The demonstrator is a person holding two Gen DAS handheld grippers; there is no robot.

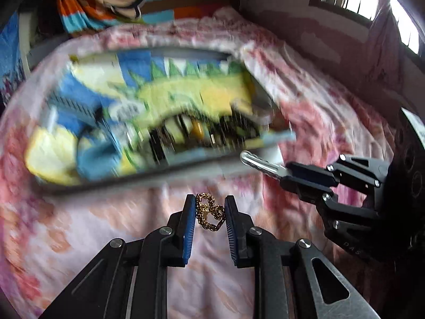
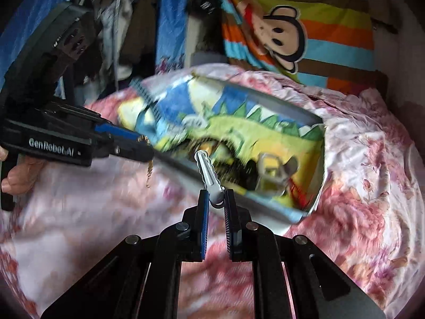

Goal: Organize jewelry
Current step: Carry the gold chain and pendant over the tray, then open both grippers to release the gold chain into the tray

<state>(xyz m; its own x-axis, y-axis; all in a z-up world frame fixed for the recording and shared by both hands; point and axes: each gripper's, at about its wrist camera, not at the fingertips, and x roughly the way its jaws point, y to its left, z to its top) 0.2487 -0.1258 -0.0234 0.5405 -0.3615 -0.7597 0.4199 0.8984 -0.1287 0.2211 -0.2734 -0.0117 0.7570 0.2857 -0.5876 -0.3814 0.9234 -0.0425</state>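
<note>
Gold chain (image 1: 209,214), bunched into a small loop, sits pinched between the blue pads of the left gripper (image 1: 209,219), lifted clear of the flowered bedsheet (image 1: 79,239) just short of the near edge of the tray (image 1: 186,166). The right gripper (image 2: 215,207) is clenched on a silvery wavy-edged clip (image 2: 208,178), which pokes forward over that same near edge; from the left wrist view the clip (image 1: 259,162) hangs just beside the tray's near right corner. Both pieces look freshly gathered, so the step in hand seems to be carrying them to a sorting spot on the tray, which is lined with a dinosaur-print cloth (image 1: 164,93). Next, each gripper probably needs to travel over the tray, lower gently, and release without letting the chain snag on the pads or spill off the rim. Motion blur smears the tray's contents: dark and yellowish shapes lie along its near side, but whether they are other jewelry or compartments cannot be told. One trailing end of the chain (image 2: 148,172) is blurred too.
</note>
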